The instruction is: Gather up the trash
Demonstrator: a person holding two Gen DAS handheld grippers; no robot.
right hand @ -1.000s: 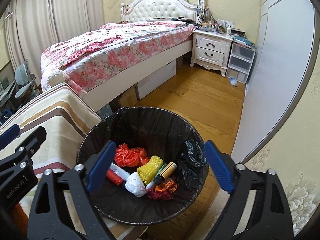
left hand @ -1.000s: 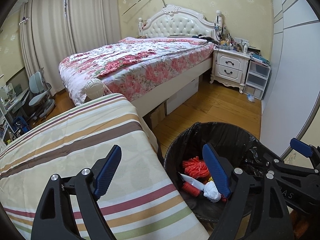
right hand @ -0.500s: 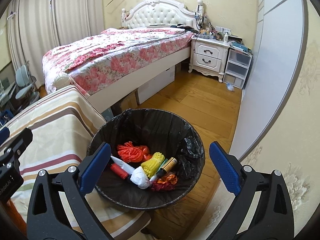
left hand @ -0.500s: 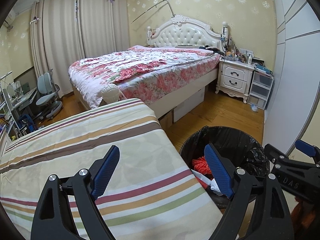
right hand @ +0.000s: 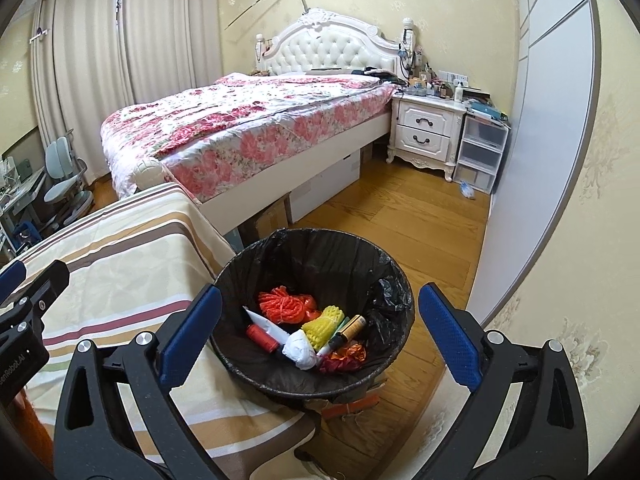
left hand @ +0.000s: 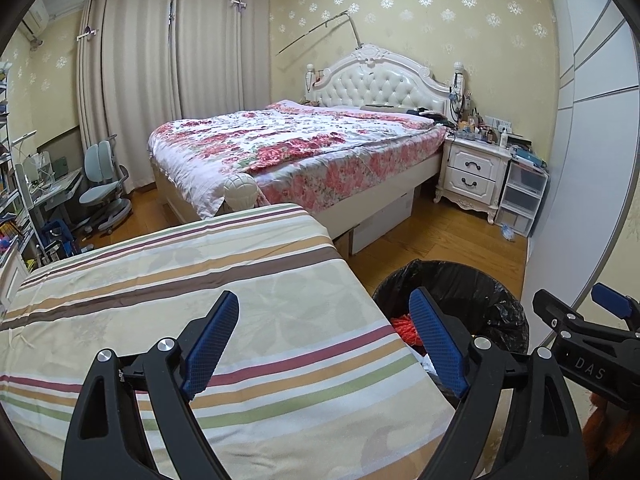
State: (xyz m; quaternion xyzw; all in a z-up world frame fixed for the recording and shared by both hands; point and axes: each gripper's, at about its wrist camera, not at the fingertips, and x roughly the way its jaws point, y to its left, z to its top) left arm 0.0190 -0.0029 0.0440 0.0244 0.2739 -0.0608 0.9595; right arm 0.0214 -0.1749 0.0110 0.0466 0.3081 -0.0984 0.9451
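Note:
A round bin with a black liner [right hand: 394,280] stands on the floor beside the striped table [right hand: 120,264]. It holds an orange net [right hand: 286,306], a yellow net [right hand: 326,320], a white crumpled wad [right hand: 300,350], a red tube [right hand: 262,337] and other bits. My right gripper [right hand: 320,340] is open and empty, above the bin. My left gripper [left hand: 330,340] is open and empty, above the striped tablecloth [left hand: 180,280] at its right edge. The bin [left hand: 496,304] shows at lower right in the left wrist view, with the right gripper [left hand: 592,332] beyond it.
A bed with a floral quilt [left hand: 288,148] stands behind the table. A white nightstand [right hand: 428,132] and plastic drawers [right hand: 480,156] stand by the white wardrobe [right hand: 540,140]. A small scrap [right hand: 466,190] lies on the wood floor. A desk chair [left hand: 100,188] is at far left.
Both grippers have risen and pulled back from the bin, staying open. The left one has swung left, so more of the tablecloth and room shows.

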